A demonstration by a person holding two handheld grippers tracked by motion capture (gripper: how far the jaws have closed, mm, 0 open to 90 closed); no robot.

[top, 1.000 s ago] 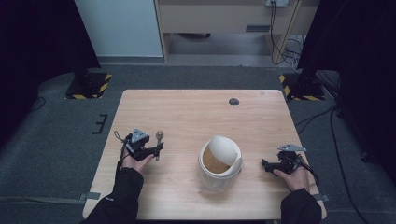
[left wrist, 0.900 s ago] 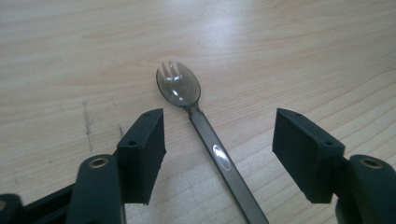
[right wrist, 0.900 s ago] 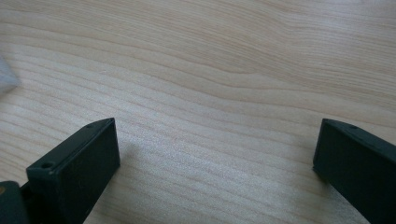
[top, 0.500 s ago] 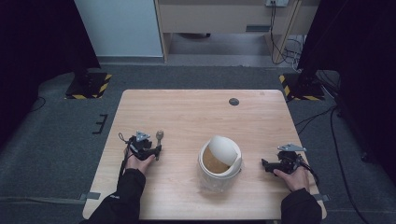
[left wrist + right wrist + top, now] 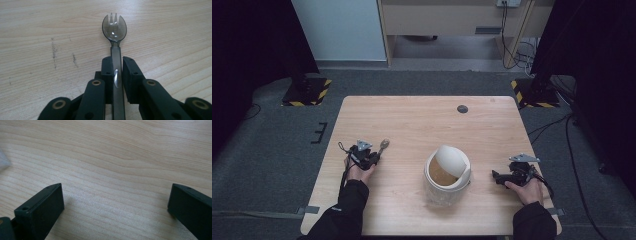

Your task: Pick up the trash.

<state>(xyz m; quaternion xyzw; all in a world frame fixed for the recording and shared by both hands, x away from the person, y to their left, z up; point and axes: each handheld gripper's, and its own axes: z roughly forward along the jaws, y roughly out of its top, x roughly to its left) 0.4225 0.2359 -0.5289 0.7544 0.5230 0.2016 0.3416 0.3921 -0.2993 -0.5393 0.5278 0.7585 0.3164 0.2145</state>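
A dark translucent spork lies flat on the wooden table, its tined bowl pointing away from my left gripper. That gripper is shut on the spork's handle and rests on the table's left side, with the spork's bowl sticking out beyond it. A cream tub stands in the middle near the front, its lid tilted up over brown contents. My right gripper lies to the right of the tub, open, with bare wood between its jaws.
A small dark round disc sits near the table's far edge. Black stands with striped bases flank the table on the grey floor. A cable trails off to the right.
My left hand and gripper have shifted very slightly to the right. The spork, the tub and the right gripper stay where they were.
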